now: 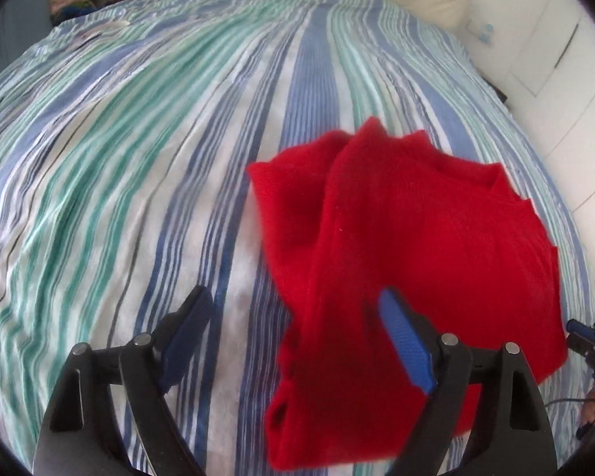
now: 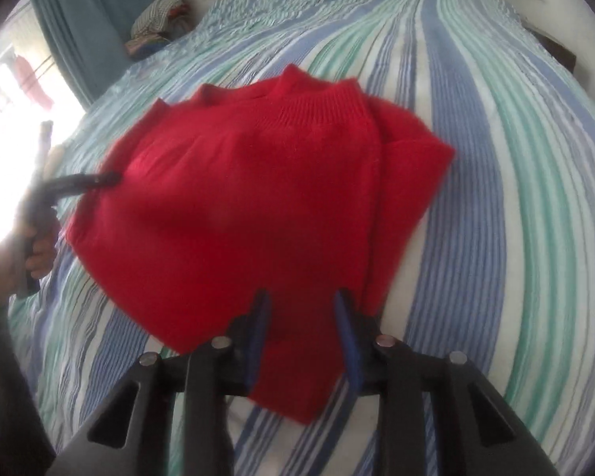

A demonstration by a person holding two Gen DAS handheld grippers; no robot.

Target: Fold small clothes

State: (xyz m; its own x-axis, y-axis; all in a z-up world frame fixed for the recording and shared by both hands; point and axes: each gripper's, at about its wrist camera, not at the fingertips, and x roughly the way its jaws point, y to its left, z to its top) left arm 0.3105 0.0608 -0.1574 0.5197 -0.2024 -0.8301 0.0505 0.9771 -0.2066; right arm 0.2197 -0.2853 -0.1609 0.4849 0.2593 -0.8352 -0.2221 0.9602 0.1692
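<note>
Right wrist view shows a red sweater (image 2: 234, 206) lying folded on a bed with a striped cover (image 2: 496, 158), its ribbed neck at the far end and both sides turned in, so it makes a compact block. The right gripper (image 2: 301, 317) hovers at the near hem with its jaws partly apart; the cloth shows between them, though blur makes it hard to say whether the pads press on it, and I judge they do not. In the left wrist view the left gripper (image 1: 293, 317) has its jaws standing wide, one finger over the bare cover and the other over the sweater's left edge, gripping nothing. Both tools sit at the near edge, probably because the next fold would carry the hem toward the neck.
</note>
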